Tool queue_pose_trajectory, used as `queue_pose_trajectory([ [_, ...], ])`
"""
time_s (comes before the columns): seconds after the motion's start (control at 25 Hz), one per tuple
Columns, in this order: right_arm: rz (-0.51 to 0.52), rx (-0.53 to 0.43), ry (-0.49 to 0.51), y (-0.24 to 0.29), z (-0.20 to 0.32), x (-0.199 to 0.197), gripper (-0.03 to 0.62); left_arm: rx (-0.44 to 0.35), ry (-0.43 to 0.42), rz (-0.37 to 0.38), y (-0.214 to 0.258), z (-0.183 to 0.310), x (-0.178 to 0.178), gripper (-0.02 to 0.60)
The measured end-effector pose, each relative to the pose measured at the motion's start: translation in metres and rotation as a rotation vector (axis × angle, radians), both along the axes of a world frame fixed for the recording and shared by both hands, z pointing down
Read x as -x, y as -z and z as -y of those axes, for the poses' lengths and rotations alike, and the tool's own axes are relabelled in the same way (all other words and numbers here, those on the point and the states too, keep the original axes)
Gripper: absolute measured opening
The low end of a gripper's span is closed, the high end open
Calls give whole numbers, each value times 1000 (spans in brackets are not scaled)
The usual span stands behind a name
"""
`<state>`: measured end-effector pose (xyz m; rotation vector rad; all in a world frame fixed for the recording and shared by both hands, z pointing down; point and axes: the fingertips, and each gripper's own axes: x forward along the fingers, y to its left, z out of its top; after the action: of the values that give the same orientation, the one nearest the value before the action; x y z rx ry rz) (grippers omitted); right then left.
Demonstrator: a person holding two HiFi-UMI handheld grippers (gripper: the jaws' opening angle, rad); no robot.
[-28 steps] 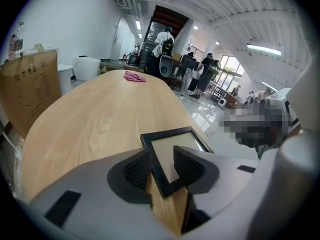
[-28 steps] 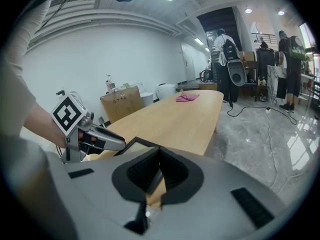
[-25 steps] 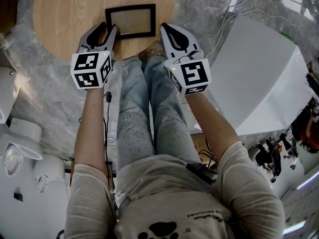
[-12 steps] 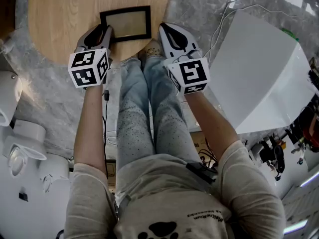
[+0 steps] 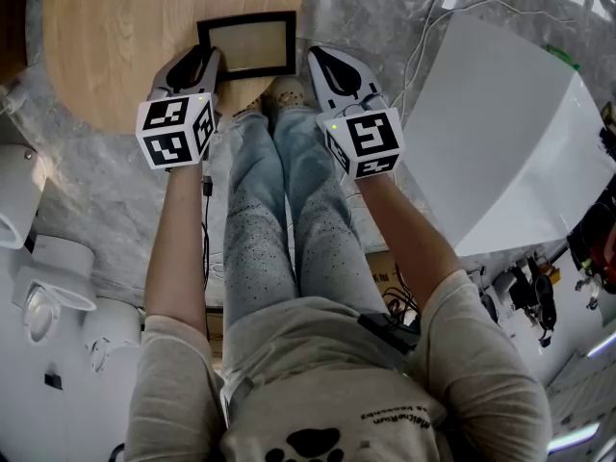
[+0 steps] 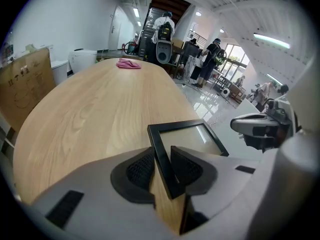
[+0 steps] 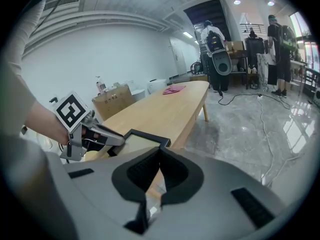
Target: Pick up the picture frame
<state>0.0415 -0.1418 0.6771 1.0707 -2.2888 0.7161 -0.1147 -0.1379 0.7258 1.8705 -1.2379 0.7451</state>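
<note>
A black picture frame (image 5: 247,45) with a pale insert lies flat on the wooden table (image 5: 115,37), close to its near edge. My left gripper (image 5: 200,64) has its jaws over the frame's left border, one pad on each side of the black rim (image 6: 165,159), pressing it. In the left gripper view the frame (image 6: 192,135) stretches away from the pads. My right gripper (image 5: 315,56) is shut with nothing in it, just right of the frame and over the table's edge. The right gripper view shows its closed tips (image 7: 159,151), the frame (image 7: 137,140) and the left gripper (image 7: 92,136) on the far side.
A large white panel (image 5: 500,133) stands to the right, with cables (image 5: 428,37) on the marble floor. White appliances (image 5: 34,258) sit at the left. A pink cloth (image 6: 129,64) lies at the table's far end, a cardboard box (image 6: 25,84) beside it. People stand in the background.
The left gripper's jaws, wide open around the frame's left corner a second ago, have closed onto its left border. Both grippers shifted slightly toward the frame.
</note>
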Motion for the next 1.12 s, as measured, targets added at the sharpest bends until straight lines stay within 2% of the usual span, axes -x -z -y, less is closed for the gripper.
queue_pose_trajectory([
  [0.4,92,108,-31,-21,-1,-21,9,1,-66,16,-1,11,-31,109],
  [0.44,110,126,-36,-24,-1,-22,18,1,-68,19,-1,12,-33,107],
  [0.56,169,188,-57,-33,-1,-22,122,2,-72,20,-1,14,-37,106],
  [0.72,271,279,-70,-43,-3,-17,175,4,-73,19,-1,15,-40,106],
  [0.96,350,344,-38,-55,2,-3,208,3,-91,9,-1,17,-45,106],
  [1.12,446,400,-41,-62,5,3,215,-4,-95,0,-1,18,-50,106],
])
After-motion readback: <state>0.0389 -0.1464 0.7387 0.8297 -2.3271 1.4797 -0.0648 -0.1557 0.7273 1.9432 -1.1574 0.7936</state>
